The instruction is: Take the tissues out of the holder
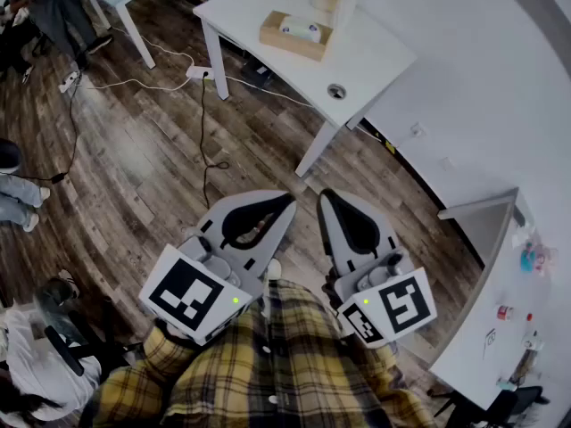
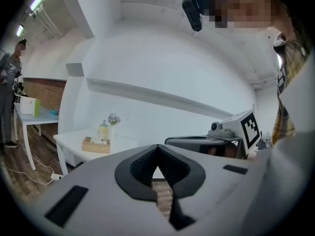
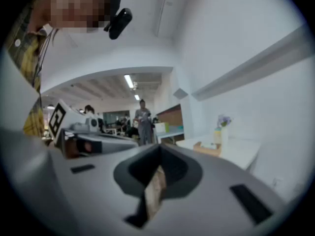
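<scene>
Left gripper [image 1: 288,201] and right gripper [image 1: 323,194] are empty, jaws together; holder [image 1: 293,43] sits at twelve o'clock. Tissues [image 1: 299,28] look light, soft, tearable: pinch the exposed tuft.

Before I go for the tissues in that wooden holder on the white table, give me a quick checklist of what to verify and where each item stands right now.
1. Tissue holder in sight on the white table: ok.
2. Tissue showing at its top opening: ok, white shows there.
3. Left gripper empty: ok, jaws shut on nothing.
4. Right gripper empty: ok, jaws shut on nothing.
5. Jaws open for a grasp: not ok.
6. Holder within reach: not ok; both grippers sit close to the body, with open floor before the table.
</scene>
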A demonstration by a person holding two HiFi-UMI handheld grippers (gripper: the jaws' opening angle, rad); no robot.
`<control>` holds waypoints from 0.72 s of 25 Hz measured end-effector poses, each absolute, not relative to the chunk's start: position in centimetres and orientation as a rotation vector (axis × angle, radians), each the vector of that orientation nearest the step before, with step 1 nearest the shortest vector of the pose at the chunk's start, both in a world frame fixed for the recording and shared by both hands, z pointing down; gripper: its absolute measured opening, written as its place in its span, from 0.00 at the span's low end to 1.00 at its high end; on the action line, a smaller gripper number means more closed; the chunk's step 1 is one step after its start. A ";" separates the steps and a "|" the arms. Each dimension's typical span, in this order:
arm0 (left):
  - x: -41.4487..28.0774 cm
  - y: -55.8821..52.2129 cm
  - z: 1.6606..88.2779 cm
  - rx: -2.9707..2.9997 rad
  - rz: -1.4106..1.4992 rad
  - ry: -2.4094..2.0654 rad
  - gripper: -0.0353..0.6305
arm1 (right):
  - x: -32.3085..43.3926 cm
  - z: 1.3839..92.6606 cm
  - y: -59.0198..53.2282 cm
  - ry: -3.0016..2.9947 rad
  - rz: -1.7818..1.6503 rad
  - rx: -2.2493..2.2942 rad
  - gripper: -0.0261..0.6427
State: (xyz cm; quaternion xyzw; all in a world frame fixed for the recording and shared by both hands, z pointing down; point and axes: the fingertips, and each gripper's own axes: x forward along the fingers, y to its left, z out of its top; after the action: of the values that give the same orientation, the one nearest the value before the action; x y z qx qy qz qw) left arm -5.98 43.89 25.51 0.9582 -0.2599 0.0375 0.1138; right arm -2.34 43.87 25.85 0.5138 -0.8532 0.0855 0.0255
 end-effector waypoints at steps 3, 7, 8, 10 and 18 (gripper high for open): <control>-6.2 43.7 25.7 2.808 0.132 -0.803 0.07 | -2.0 26.1 43.9 -2.617 0.277 1.597 0.06; -6.4 43.5 25.8 2.801 0.135 -0.836 0.07 | -1.9 26.4 43.9 -2.604 0.274 1.591 0.06; -6.4 43.5 25.8 2.798 0.134 -0.840 0.07 | -1.9 26.4 43.9 -2.602 0.271 1.587 0.06; -6.4 43.4 25.8 2.798 0.133 -0.850 0.07 | -2.0 26.4 43.9 -2.609 0.271 1.580 0.06; -5.7 43.3 25.6 2.801 0.133 -0.888 0.07 | -1.2 26.1 43.9 -2.643 0.267 1.579 0.06</control>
State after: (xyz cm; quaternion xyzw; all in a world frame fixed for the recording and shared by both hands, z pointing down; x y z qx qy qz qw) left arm -5.72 43.30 25.63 0.9475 -0.3003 0.0450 0.1000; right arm -1.17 43.90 26.06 0.5107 -0.8550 0.0863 0.0257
